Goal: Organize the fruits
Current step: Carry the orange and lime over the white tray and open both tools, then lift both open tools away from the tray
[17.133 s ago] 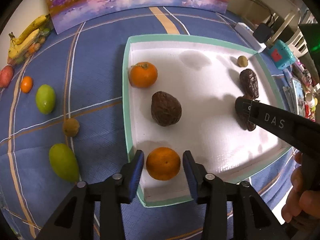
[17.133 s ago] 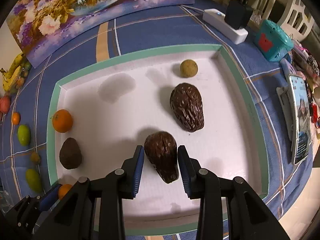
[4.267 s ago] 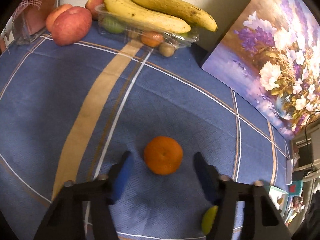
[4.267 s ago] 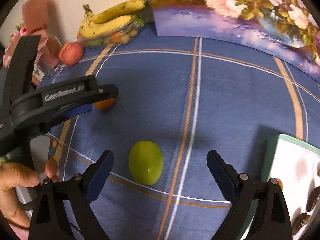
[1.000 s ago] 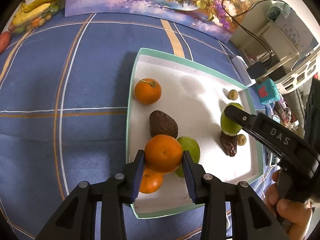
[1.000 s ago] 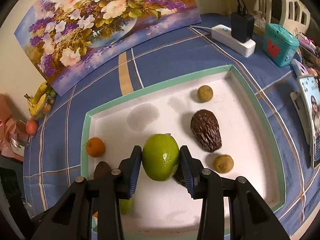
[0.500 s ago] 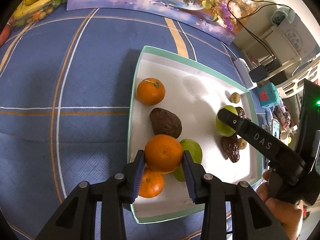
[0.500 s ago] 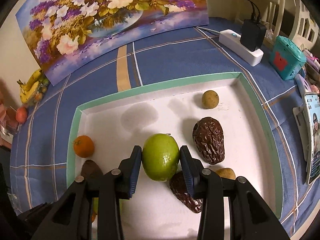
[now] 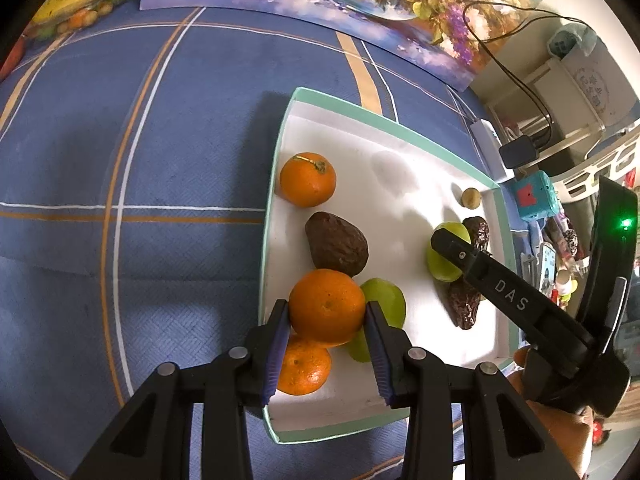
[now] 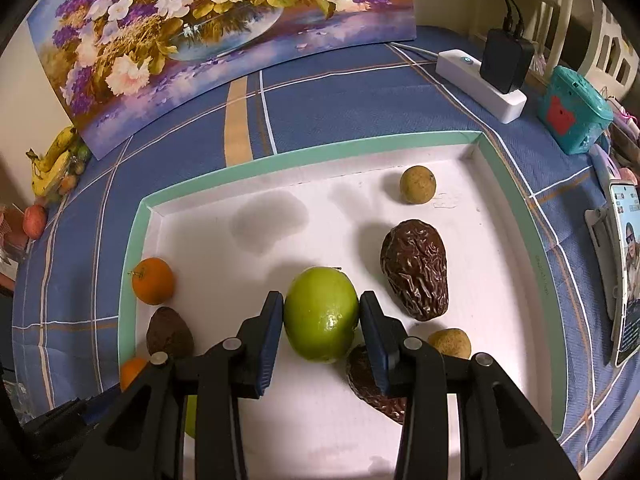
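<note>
Your left gripper [image 9: 326, 316] angles steeply down, clamping an orange [image 9: 327, 306] at lower centre; your right gripper [image 10: 322, 316], likewise tilted, grips a green fruit [image 10: 322, 314] over the tray [image 10: 280, 156].

1. The letters "DAS" are printed in white on the black arm of the right gripper [image 9: 444, 246], seen in the left wrist view.
2. No other text is readable.
</note>
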